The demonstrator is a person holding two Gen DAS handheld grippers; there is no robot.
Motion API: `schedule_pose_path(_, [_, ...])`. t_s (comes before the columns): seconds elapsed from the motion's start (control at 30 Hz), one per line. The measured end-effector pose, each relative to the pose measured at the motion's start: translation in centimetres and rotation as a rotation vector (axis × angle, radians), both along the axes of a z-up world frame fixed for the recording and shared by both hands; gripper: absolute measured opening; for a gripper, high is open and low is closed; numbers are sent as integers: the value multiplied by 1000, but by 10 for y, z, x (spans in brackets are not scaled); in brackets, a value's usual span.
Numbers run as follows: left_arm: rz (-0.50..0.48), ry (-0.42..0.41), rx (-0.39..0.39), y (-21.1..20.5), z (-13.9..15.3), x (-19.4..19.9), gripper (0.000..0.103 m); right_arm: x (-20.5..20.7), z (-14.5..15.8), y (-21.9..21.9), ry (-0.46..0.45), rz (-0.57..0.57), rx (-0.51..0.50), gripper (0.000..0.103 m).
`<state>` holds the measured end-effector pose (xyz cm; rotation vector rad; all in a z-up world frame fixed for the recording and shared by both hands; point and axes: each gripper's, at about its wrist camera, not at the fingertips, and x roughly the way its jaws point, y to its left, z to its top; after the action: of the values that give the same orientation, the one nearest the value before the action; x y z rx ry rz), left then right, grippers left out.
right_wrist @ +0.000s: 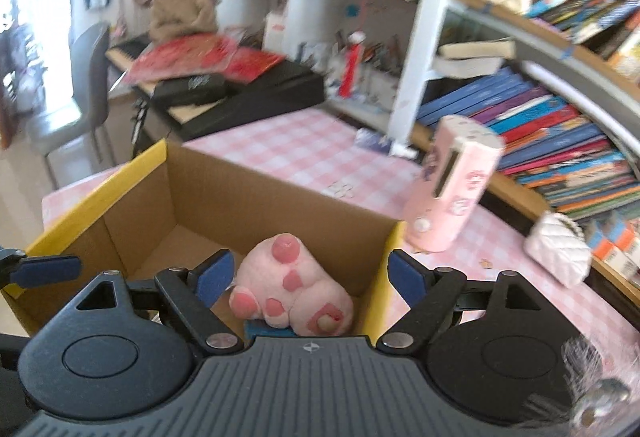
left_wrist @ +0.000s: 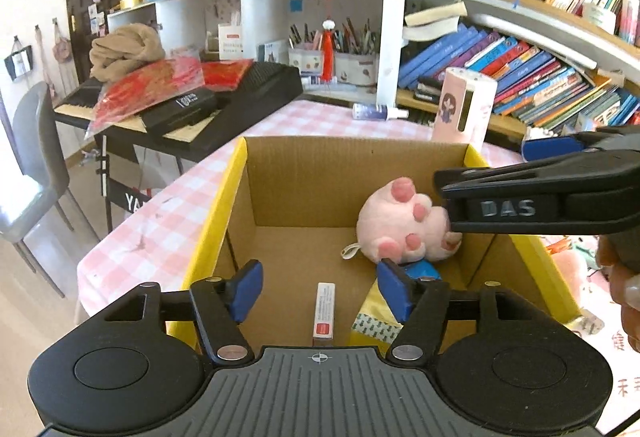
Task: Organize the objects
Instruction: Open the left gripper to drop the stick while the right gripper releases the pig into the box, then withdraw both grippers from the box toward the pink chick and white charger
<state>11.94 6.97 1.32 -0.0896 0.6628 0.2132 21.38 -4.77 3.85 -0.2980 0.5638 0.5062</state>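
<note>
An open cardboard box (left_wrist: 216, 221) with yellow rims stands on the pink checked table. Inside it lies a pink plush paw (left_wrist: 396, 225), resting on a blue item (left_wrist: 424, 271). A slim white carton (left_wrist: 325, 311) lies on the box floor beside a yellow patterned packet (left_wrist: 374, 321). My left gripper (left_wrist: 320, 285) hangs open over the carton, touching nothing. In the right wrist view my right gripper (right_wrist: 312, 275) is open just above the plush paw (right_wrist: 296, 289), its pads clear of it, over the box (right_wrist: 92, 201).
A pink cylindrical holder (left_wrist: 464, 105) and a spray bottle (left_wrist: 376, 112) stand beyond the box. A white quilted purse (right_wrist: 558, 253) lies at the right. Bookshelves (left_wrist: 520, 69) fill the right side. A keyboard (left_wrist: 224, 105) and a grey chair (left_wrist: 36, 165) are left.
</note>
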Motion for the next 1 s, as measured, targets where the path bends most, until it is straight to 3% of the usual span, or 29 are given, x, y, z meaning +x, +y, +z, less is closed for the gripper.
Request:
schedule_pose_path(0.37, [34,-56,-7,8,11,-40,79,-63,12,-33,-157,-170,77,87])
schedule_pose_path(0.73, [15,-41,-4,9,9,-86,80,-125,-10,-44,-108,-230,47,87])
schedule_pose_path(1.0, [2,20,-24,6,-3,-120,86,-174,-31,-43,-58,-224,-11,89])
